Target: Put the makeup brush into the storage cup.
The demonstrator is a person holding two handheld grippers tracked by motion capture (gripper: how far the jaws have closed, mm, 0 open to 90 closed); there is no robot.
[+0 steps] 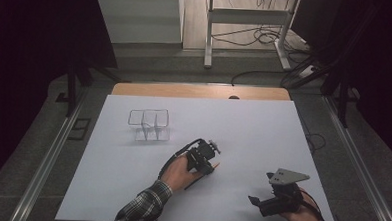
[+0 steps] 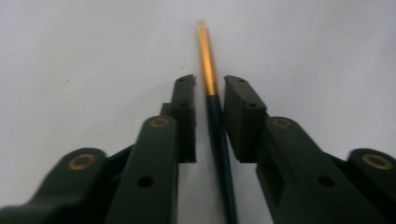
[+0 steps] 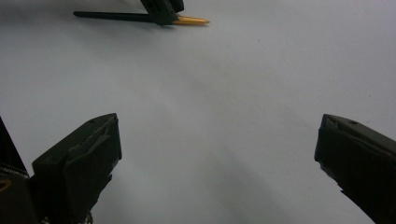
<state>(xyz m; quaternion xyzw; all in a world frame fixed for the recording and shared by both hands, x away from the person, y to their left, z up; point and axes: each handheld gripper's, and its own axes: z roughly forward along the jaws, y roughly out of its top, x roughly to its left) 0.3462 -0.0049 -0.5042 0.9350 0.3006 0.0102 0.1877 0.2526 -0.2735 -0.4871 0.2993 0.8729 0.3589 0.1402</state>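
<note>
A thin pen with a dark barrel and an orange tip point(image 2: 208, 60) lies flat on the white table top point(image 1: 253, 128). My left gripper point(image 2: 209, 81) is lowered over it with one jaw on each side of the barrel. Narrow strips of white show between the pads and the pen, so the pads are not pressing on it. In the high view the left gripper point(image 1: 209, 167) sits mid-table with the pen point(image 1: 201, 177) running back under the hand. My right gripper point(image 1: 260, 188) rests near the front right, open wide point(image 3: 219, 140) and with nothing in it. Far off, its view shows the pen point(image 3: 116, 17).
A clear plastic organiser point(image 1: 149, 124) with small compartments stands at the back left of the white sheet. A wooden table edge point(image 1: 200, 91) runs along the far side. Beyond it are a metal stand point(image 1: 248, 22) and floor cables.
</note>
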